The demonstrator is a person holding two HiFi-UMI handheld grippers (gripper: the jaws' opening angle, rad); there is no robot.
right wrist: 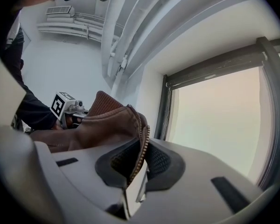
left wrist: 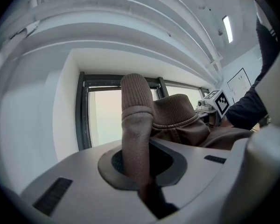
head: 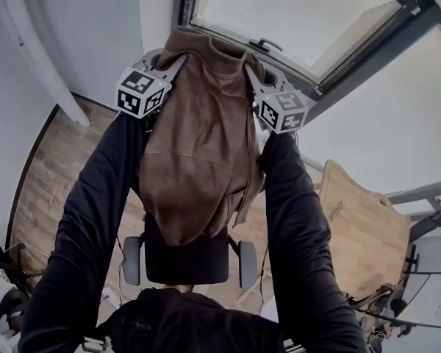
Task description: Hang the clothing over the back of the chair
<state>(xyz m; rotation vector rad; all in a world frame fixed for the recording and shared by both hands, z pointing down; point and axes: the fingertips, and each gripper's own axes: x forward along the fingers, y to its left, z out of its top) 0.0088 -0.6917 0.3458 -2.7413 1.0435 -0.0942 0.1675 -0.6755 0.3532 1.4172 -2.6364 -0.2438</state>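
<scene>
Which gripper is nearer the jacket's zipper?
Right. The right gripper is clamped on the zipper edge itself; the left gripper holds the ribbed band, apart from it.

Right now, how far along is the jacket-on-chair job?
Done: the jacket is picked up, with the left gripper shut on a ribbed edge and the right gripper shut on the zipper edge. In hand: it hangs spread between them, held high over the chair. Left: lower it, drape it over the chair back and let go. It isn't draped yet.
</scene>
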